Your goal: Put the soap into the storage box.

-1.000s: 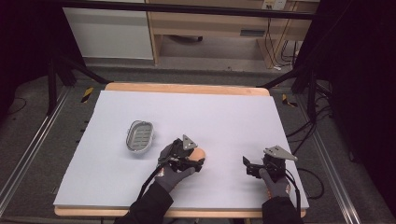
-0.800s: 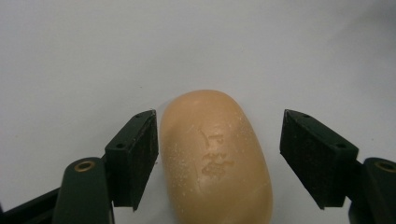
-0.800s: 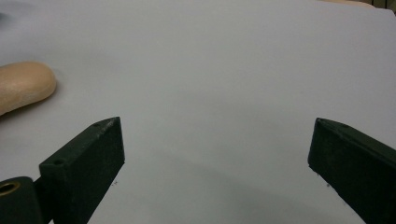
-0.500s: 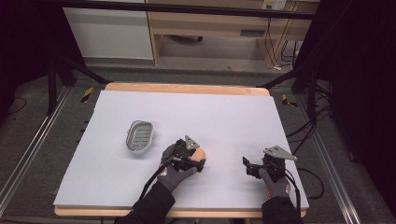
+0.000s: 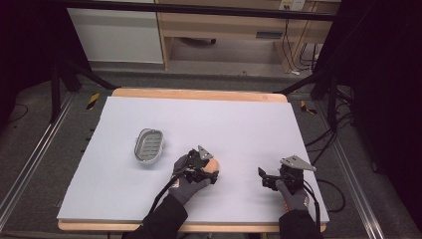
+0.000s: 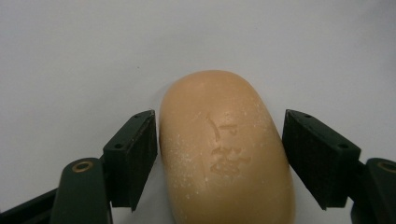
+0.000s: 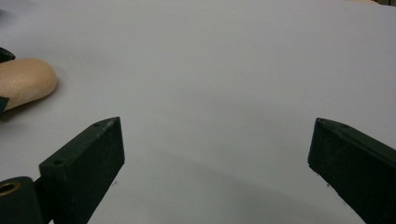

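A tan oval soap bar (image 6: 224, 140) with a stamped mark lies flat on the white table cover. My left gripper (image 6: 219, 154) straddles it, one black jaw close on each side with a thin gap showing at both, so it stands open. From above, the soap bar (image 5: 213, 164) peeks out just past the left gripper (image 5: 210, 170), held by a grey-gloved hand. My right gripper (image 5: 262, 178) rests near the front right of the table, pointing left toward the soap. Its jaws are wide apart on the right gripper (image 7: 215, 154) with nothing between them, and the soap bar (image 7: 23, 81) shows at far left.
A grey oval soap dish (image 5: 149, 145) with a ribbed floor sits left of the soap, a hand's width away. The white cover (image 5: 239, 124) spans the wooden table. Cables trail off the right edge; a cabinet stands beyond the far edge.
Almost nothing moved: my left gripper has settled a touch lower around the soap. The right gripper holds its place.
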Demonstrator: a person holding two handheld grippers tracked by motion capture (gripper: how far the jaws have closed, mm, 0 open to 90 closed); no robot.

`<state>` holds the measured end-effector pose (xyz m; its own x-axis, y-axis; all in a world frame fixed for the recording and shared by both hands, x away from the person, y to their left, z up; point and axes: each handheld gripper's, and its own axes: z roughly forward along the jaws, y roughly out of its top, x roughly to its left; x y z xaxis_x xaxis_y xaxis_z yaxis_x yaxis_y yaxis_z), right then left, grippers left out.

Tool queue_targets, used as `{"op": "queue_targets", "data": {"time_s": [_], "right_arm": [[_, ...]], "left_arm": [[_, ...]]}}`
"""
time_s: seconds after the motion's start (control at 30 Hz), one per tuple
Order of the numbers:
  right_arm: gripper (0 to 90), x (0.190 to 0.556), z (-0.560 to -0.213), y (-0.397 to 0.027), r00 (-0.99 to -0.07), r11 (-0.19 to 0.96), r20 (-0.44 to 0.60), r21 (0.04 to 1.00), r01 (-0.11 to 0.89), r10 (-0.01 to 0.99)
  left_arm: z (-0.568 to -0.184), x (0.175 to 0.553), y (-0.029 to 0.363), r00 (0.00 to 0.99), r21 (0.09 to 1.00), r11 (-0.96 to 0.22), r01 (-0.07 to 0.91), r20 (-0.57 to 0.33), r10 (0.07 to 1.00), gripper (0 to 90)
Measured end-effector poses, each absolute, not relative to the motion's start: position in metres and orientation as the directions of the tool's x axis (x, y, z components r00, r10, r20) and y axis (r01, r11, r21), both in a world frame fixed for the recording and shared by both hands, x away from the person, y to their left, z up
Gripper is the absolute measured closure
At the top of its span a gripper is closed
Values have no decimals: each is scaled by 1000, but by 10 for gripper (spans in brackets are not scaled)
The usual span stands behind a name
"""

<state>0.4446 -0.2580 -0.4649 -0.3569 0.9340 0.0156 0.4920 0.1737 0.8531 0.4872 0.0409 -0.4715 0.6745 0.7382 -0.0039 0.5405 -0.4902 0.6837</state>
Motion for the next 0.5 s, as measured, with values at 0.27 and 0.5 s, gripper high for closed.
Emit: {"op": "queue_targets", "data": {"time_s": [0.27,0.5], "right_arm": [[40,444,-465,-258,-360,171,22,852,496,933],[40,445,-465,-258,-362,179,13,852,492,932]], "left_arm": [[-474,488,40,671,676,-484,555,-22,741,269],[-473,487,43,676,670,-486,561,-33,736,299]]}}
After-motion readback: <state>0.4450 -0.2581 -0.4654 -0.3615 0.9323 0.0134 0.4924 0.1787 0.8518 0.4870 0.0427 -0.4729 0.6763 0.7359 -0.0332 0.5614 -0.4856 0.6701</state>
